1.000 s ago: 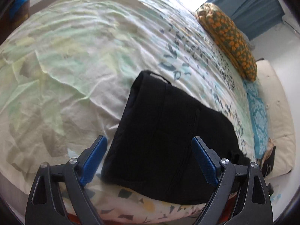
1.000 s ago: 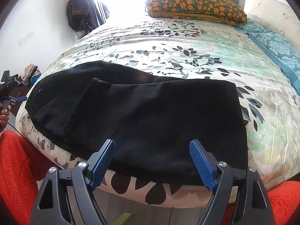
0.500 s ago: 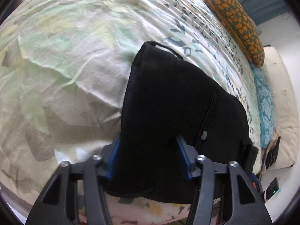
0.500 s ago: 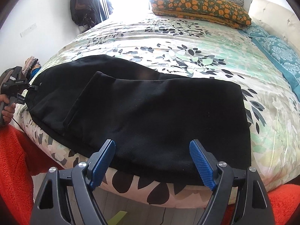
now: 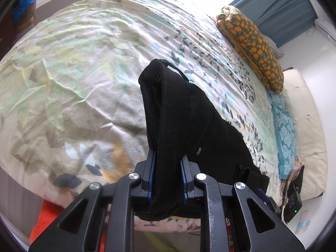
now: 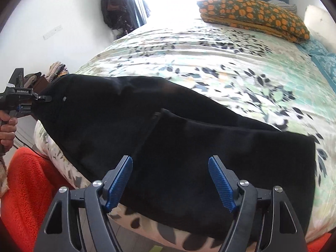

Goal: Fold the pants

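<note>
L gripper (image 5: 167, 175) pinching pants (image 6: 189, 147) waist end, R gripper (image 6: 171, 181) spread over near edge.
Risk: we've got a thick bunch in L, layers could slip out on lift; pants on bed (image 6: 210, 48) edge, may slide off w/ R not gripping.

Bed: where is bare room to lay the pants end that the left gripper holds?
Free sheet lies left of the pants, toward the bed's far edge, and between the pants and the orange pillow. The near edge is crowded: cloth covers it, with the open right gripper above. The left gripper clamps cloth.
</note>
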The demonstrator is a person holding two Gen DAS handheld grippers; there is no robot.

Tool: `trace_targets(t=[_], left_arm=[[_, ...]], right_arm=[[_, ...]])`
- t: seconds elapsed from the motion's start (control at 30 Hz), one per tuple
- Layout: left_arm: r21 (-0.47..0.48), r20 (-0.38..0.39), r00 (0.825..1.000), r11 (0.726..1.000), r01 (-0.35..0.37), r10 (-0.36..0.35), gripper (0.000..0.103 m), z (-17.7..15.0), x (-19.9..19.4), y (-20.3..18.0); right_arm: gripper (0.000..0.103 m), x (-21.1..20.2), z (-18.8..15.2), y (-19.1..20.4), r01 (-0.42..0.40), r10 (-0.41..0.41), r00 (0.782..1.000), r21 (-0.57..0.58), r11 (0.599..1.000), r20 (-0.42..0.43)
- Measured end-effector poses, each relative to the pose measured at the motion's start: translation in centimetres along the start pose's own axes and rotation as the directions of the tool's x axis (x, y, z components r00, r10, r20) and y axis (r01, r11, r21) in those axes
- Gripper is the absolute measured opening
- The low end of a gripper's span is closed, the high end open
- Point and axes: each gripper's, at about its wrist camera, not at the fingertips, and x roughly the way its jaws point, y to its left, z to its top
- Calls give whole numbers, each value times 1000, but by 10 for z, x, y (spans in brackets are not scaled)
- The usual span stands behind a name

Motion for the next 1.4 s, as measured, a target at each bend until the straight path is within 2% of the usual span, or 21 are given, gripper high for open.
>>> trace_targets(t=[0.03,0.1,0.13,0.2,0.27,0.33,0.4,0.53,0.67,0.8,0.93,1.0,1.03,1.1,1.17,1.2,1.27,1.33,1.4], left_arm=[[4,7,1000,1000,5,-5,18,-2,-3,-4],[10,17,999,1000,28,-29,18,-6,-9,-16],[19,22,999,999,41,-42,18,-9,-12,-24],[46,28,997,996,74,-75,17,-17,-20,-39],[92,28,994,990,103,-106,17,-28,-26,-62],[145,22,991,981,129,-133,16,-40,-29,-88],[186,8,987,970,158,-162,16,-52,-26,-116],[234,-37,971,943,237,-235,16,-75,-10,-176],[292,-109,953,907,303,-284,16,-97,20,-243],[354,-189,953,889,291,-237,16,-129,73,-302],[421,-241,959,874,242,-150,16,-169,130,-335],[489,-245,964,846,214,-102,17,-188,153,-345],[527,-253,964,824,207,-81,18,-196,163,-350],[558,-293,955,801,214,-51,28,-206,177,-354],[538,-325,943,805,252,-78,59,-208,172,-355],[529,-322,940,803,274,-110,66,-207,162,-354],[547,-276,950,788,282,-149,87,-206,135,-347],[574,-212,966,781,247,-150,90,-200,109,-330],[571,-165,979,797,197,-123,90,-191,91,-308]], right_arm=[[67,11,3,9,-20,20,1000,-14,1000,-18],[47,48,3,20,-65,61,988,-22,998,-141],[47,66,0,23,-73,67,976,-21,997,-209],[45,65,1,23,-74,68,985,-32,997,-162],[45,55,4,10,-127,134,979,53,991,-156],[48,33,4,-14,-155,173,979,158,975,-108],[61,7,-2,-43,-137,155,986,230,963,-59],[62,-43,-22,-100,-125,121,992,354,927,35],[62,-78,-48,-138,-123,77,989,423,898,123],[62,-84,-72,-166,-150,83,985,513,845,150],[62,-87,-69,-188,-184,96,977,539,822,188],[62,-94,-70,-197,-196,88,972,555,809,216],[62,-96,-72,-200,-200,84,971,564,801,225],[62,-99,-76,-208,-201,74,970,586,785,233],[62,-100,-79,-215,-198,64,970,602,774,236],[62,-100,-80,-218,-200,62,969,608,768,240],[62,-102,-81,-221,-208,65,967,611,764,248],[62,-102,-83,-221,-233,92,963,604,763,254],[62,-95,-81,-216,-258,138,960,588,766,242]])
